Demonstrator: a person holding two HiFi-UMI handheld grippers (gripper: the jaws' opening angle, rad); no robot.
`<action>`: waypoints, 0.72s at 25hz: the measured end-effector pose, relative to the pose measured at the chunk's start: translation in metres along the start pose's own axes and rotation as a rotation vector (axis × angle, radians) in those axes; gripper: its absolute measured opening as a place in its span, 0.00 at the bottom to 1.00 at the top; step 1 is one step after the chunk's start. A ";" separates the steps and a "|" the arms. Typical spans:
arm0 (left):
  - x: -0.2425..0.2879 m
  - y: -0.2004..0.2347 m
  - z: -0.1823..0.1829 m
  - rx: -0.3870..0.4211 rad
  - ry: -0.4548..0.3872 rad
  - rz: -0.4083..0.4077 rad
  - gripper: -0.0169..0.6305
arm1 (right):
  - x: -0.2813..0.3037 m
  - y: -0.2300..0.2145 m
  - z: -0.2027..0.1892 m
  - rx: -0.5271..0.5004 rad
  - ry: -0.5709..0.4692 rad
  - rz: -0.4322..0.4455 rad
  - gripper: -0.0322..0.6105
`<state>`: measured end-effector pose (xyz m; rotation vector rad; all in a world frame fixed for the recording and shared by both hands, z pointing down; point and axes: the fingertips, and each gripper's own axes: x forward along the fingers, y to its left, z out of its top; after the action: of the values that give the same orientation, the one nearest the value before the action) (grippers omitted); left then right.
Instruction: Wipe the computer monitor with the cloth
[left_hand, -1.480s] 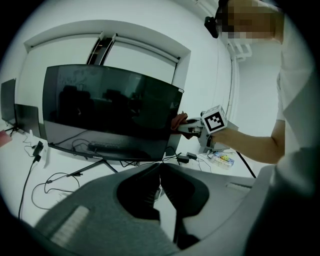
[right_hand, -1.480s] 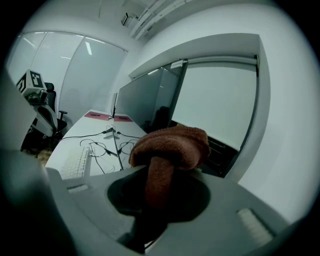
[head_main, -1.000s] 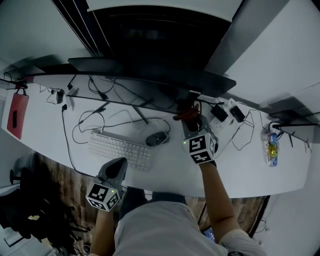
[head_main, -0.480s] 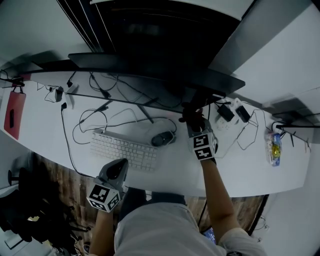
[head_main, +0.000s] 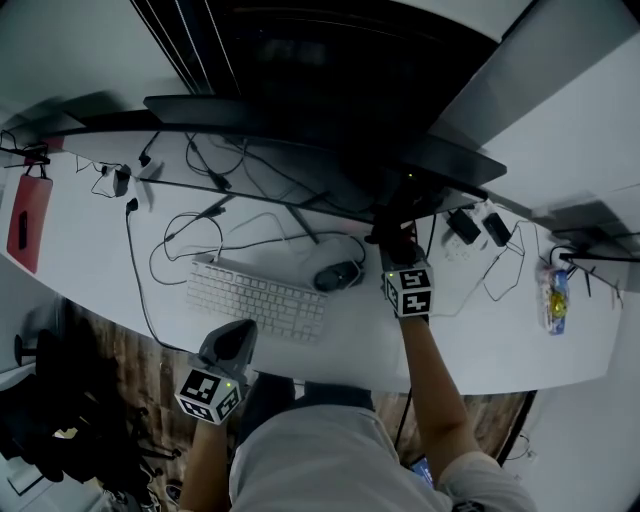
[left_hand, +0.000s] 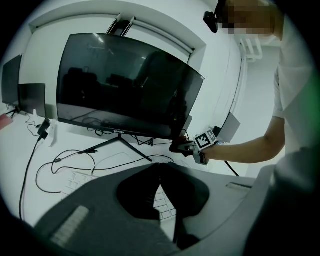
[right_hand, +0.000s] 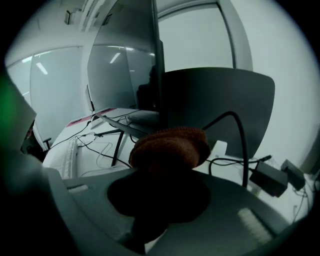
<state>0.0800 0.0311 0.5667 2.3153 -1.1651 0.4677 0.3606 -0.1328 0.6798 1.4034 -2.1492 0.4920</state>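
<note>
My right gripper (head_main: 390, 238) is clamped on the brown knitted cloth (right_hand: 170, 146), held at the lower right corner of the monitor (left_hand: 125, 82) — wiping looks barely begun, with most of the screen yet to do. My left gripper (left_hand: 160, 176) hangs near the keyboard (head_main: 258, 298), jaws together and empty. Only its view shows the whole screen face — only the right gripper view shows the cloth plainly.

White desk (head_main: 500, 340) curves across the head view. White kbd (head_main: 258, 298) sits just left of centre, dark mouse (head_main: 339, 274) just beside it at its 2 o'clock. Loose black cables (head_main: 180, 240) loop at the kbd's 10 o'clock. Flat red item (head_main: 30, 222) lies at the desk's 9 o'clock end; two black adapters (head_main: 480, 228) at the mouse's 2 o'clock; blue-yellow obj (head_main: 556, 300) near the 3 o'clock end. Wood floor (head_main: 110, 370) shows at 8 o'clock.
</note>
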 end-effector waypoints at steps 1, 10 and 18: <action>-0.001 0.001 -0.001 -0.001 0.000 0.000 0.04 | 0.002 0.002 -0.002 0.034 -0.008 0.005 0.17; -0.016 0.022 -0.013 -0.023 0.004 0.007 0.04 | 0.019 0.015 -0.007 0.217 -0.054 0.006 0.17; -0.028 0.042 -0.020 -0.034 -0.012 -0.007 0.04 | 0.031 0.041 0.001 0.201 -0.046 0.027 0.17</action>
<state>0.0280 0.0394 0.5803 2.2956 -1.1609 0.4290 0.3126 -0.1398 0.6966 1.5067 -2.2084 0.7100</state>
